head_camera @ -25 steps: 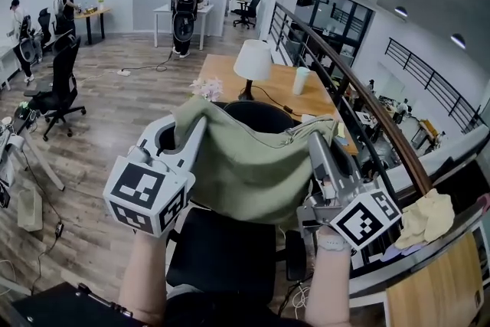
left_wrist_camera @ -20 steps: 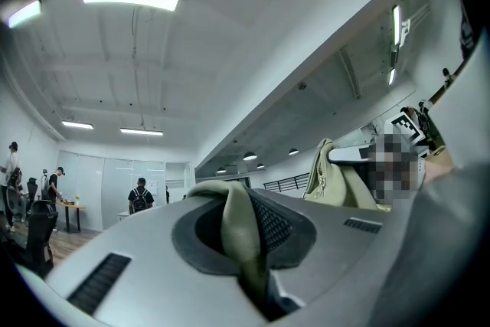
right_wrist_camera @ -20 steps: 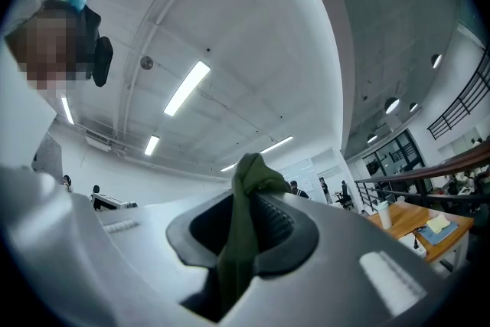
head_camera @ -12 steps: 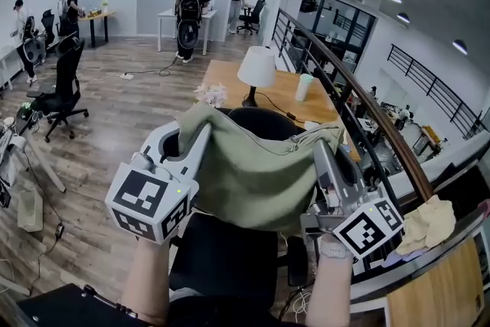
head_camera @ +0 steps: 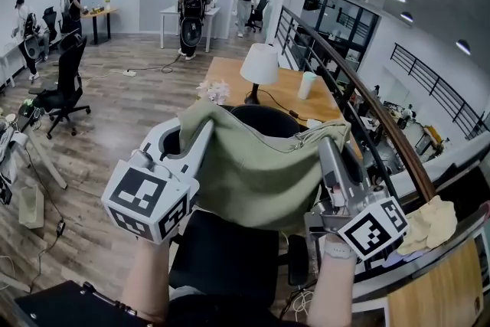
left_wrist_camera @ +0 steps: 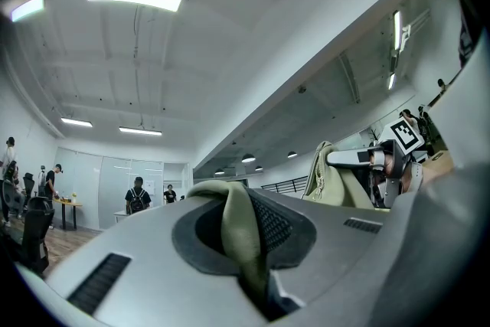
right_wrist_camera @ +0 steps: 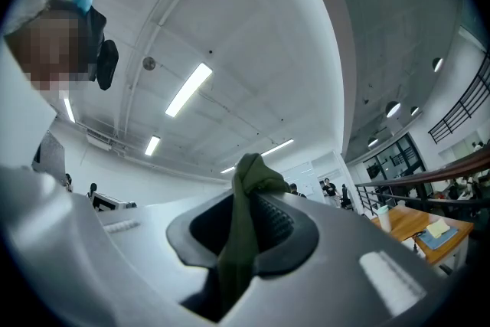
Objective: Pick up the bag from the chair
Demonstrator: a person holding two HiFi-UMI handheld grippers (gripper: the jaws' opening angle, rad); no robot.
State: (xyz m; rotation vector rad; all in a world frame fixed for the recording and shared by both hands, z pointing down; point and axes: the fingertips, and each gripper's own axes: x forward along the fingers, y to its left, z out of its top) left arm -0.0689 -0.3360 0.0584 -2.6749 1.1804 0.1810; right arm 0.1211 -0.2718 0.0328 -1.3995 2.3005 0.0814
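The olive-green cloth bag (head_camera: 256, 172) hangs stretched between the two claws, over the black office chair (head_camera: 226, 260) and in front of its rounded backrest. The left claw (head_camera: 191, 130) is pressed together on the bag's upper left corner. In the left gripper view a fold of the green fabric runs up through the slot between the jaws and curls over the top. The right claw (head_camera: 329, 145) is likewise pinching the upper right corner beside the zipper edge. Its own view shows a darker strip of the same fabric squeezed between the jaws, with a bunched tuft poking out above. The top edge of the bag sags slightly between the two grips, and its body drapes down toward the seat. From here I cannot tell whether the lower hem touches the cushion.

Just behind the chair is a wooden surface (head_camera: 279, 96) carrying a white-shaded lamp (head_camera: 260, 63), a pale cup (head_camera: 305, 84) and a small bunch of flowers (head_camera: 213, 90). A dark handrail (head_camera: 367, 107) runs diagonally along the right side. A crumpled yellow cloth (head_camera: 429, 220) lies on a ledge to the right. Across the room a person wearing a backpack (head_camera: 191, 4) stands at a white desk.
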